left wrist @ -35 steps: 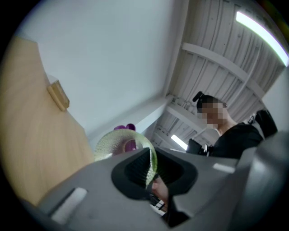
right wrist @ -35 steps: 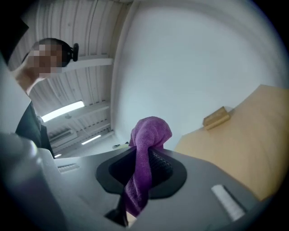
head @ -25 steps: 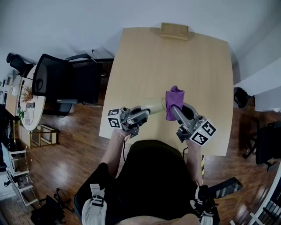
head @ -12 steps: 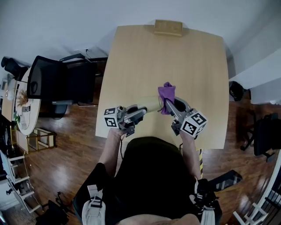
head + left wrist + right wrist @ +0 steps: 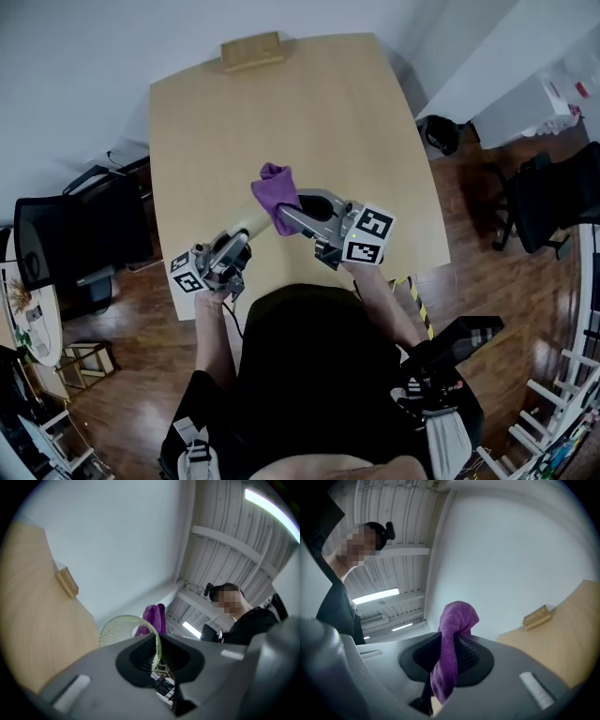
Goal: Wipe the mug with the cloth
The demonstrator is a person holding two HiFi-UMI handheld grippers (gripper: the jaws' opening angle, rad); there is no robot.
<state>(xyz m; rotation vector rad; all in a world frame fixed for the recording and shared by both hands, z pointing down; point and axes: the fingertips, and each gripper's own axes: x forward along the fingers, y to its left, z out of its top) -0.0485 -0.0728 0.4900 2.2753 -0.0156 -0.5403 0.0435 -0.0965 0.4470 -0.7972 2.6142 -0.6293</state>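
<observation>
Over on the left, the left gripper [image 5: 232, 248] is clamped on the thin wall of the pale green mug [image 5: 247, 223]. Its own view shows the rim running straight in between the closed jaws. The mug lies on its side in the air, above the near part of the wooden table [image 5: 281, 112], with its open end pointing right.

Against that end sits the purple cloth [image 5: 277, 190], bunched into a lump. The right gripper [image 5: 292, 212] has it pinched tight, and a tail of fabric hangs down through the jaws.

A second ago the person's head was square to the table. Since then the view has swung round, so the table and the wooden block [image 5: 251, 51] at its far edge now look slanted. Both grips have stayed as they were, and cloth and mug are still touching. I'd say the wipe is under way rather than finished, with the cloth working at the mug's mouth.
</observation>
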